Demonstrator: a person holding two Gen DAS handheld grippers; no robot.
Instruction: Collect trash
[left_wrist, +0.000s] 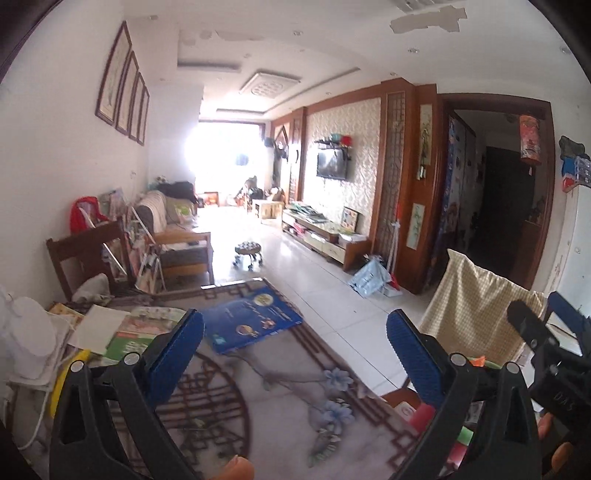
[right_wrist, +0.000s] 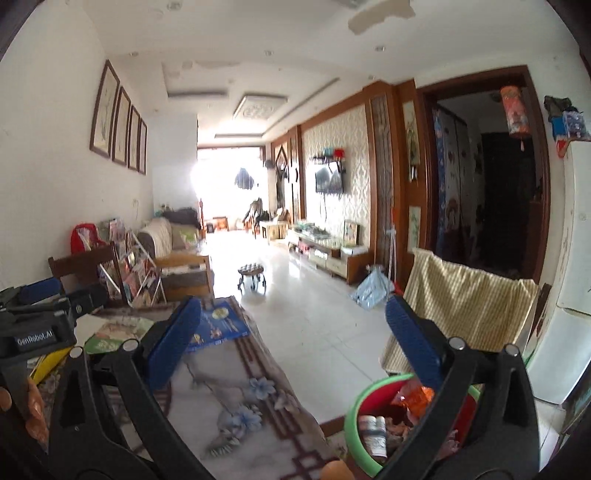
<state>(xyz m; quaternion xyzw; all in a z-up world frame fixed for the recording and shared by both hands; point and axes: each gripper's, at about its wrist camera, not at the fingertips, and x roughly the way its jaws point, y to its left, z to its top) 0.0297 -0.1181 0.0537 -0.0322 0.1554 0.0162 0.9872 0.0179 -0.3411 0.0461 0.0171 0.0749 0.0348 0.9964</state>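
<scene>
Blown-out window (left_wrist: 218, 162) glare, fisheye-warped edges

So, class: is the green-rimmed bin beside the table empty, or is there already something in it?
Not empty. The right wrist view shows the green-rimmed bin holding an orange wrapper and crumpled printed paper. How full it is cannot be told.

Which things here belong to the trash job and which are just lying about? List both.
Job:
- green-rimmed bin holding wrappers
- left gripper and right gripper, both open and empty

Lying about:
- blue book
- white paper
- checked cloth over a chair
- rolling stool

Bin (right_wrist: 349, 417) — green rim; blue booklet (left_wrist: 251, 317).
</scene>
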